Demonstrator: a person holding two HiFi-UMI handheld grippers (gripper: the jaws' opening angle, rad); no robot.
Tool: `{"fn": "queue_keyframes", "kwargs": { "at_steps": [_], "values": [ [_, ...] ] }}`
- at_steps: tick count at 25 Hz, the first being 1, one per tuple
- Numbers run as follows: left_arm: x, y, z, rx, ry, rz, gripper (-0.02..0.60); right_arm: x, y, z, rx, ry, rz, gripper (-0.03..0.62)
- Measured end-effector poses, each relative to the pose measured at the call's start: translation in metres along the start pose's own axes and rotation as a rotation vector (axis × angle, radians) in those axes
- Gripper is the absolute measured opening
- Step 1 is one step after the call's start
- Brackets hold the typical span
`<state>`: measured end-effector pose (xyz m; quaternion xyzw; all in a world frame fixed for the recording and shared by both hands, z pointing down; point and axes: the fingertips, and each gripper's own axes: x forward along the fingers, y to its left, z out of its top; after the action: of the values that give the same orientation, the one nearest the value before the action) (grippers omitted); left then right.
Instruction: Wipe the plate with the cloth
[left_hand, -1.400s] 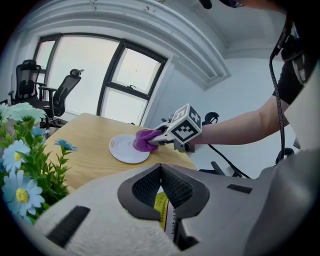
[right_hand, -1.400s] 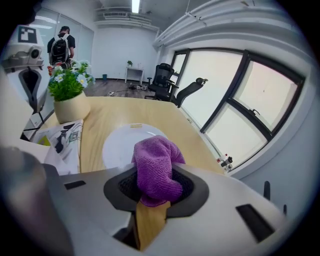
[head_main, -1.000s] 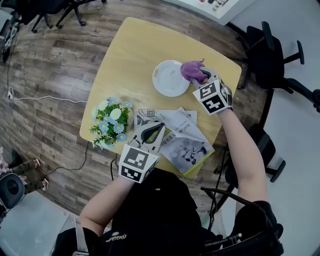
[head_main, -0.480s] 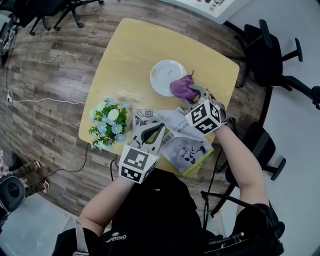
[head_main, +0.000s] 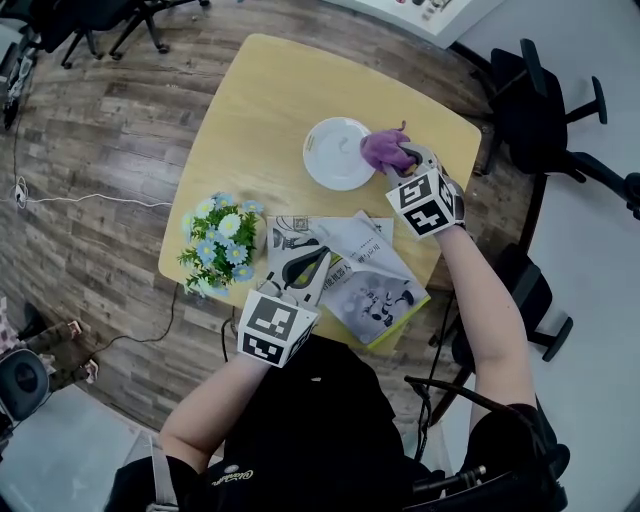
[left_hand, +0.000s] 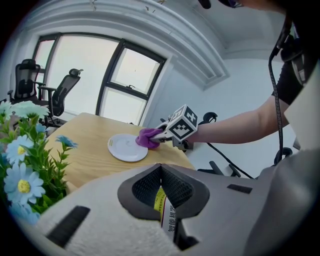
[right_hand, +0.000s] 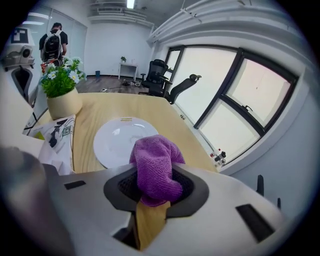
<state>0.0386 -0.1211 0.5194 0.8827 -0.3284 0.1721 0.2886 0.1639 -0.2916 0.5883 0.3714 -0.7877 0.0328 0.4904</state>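
Note:
A white plate (head_main: 336, 155) lies on the wooden table (head_main: 270, 100), toward its far right part. My right gripper (head_main: 402, 160) is shut on a bunched purple cloth (head_main: 384, 149), which rests at the plate's right rim. In the right gripper view the cloth (right_hand: 154, 167) bulges out between the jaws, with the plate (right_hand: 117, 142) just beyond. My left gripper (head_main: 311, 263) hovers shut and holding nothing over a magazine (head_main: 365, 280) at the near table edge. From the left gripper view, the plate (left_hand: 125, 148), the cloth (left_hand: 148, 137) and the right gripper (left_hand: 161, 135) show across the table.
A pot of blue and white flowers (head_main: 221, 246) stands at the near left corner of the table, next to the magazine. Black office chairs (head_main: 545, 95) stand past the table's right side. A cable (head_main: 90, 196) runs over the wooden floor at the left.
The right gripper swept the cloth toward me across the plate's near right part, then carried it back to the right rim. The left gripper stayed put.

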Motion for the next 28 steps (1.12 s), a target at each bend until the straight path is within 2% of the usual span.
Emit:
{"fn": "queue_keyframes", "kwargs": {
  "at_steps": [5,14,17,24,28],
  "values": [
    [0.000,0.002,-0.003,-0.002,0.004,0.001,0.008,0.000,0.001,0.001,0.006,-0.001,0.002,0.091],
    [0.003,0.004,0.000,0.001,0.004,-0.006,0.008,-0.019,0.071,0.011,-0.097,-0.057,0.108,0.091],
    [0.000,0.005,0.000,0.000,0.003,-0.003,0.008,-0.010,0.059,0.014,-0.079,-0.050,0.088,0.092],
    [-0.009,0.011,-0.002,-0.007,-0.006,0.012,0.008,0.013,-0.004,0.030,0.047,-0.039,-0.029,0.091],
    [-0.013,0.017,-0.004,-0.010,-0.009,0.021,0.008,0.026,-0.007,0.051,0.056,-0.050,-0.029,0.091]
  ]
}}
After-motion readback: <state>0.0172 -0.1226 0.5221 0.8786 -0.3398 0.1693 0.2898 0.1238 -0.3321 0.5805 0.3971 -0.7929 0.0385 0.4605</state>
